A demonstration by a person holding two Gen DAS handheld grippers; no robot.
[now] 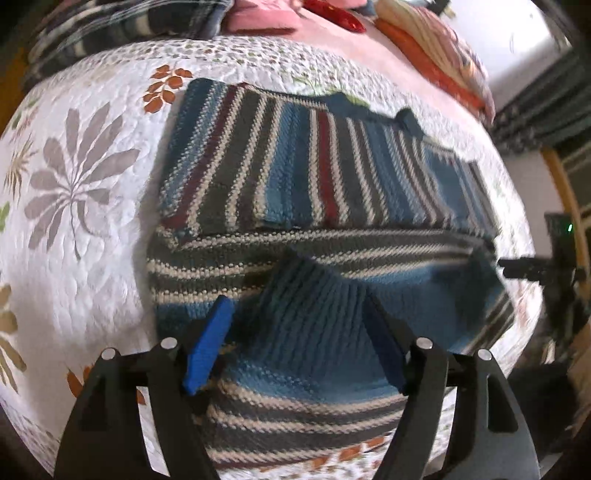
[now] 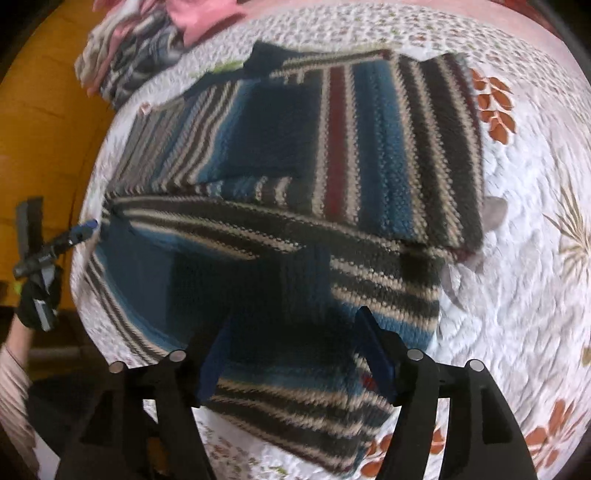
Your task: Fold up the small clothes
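On the bed's quilt (image 1: 92,258), the striped sweater (image 1: 295,177) lies partly folded before you.
Both your left gripper (image 1: 295,343) and right gripper (image 2: 293,354) hover over its near folded edge, fingers spread, pinching nothing; its long axis runs crosswise.

The knitted sweater (image 1: 295,173) carries stripes of teal blue, dark grey, cream and dark red. The quilted bedspread (image 1: 92,258) beneath it is white, printed with grey-mauve leaf sprays, rust-orange leaves and tiny flowers. Each gripper (image 1: 295,339) is black with blue finger pads (image 1: 208,343) (the right gripper (image 2: 295,350) looks darker in shadow). Behind lie pink fabric (image 1: 258,18) and a navy-white plaid garment (image 1: 122,26).
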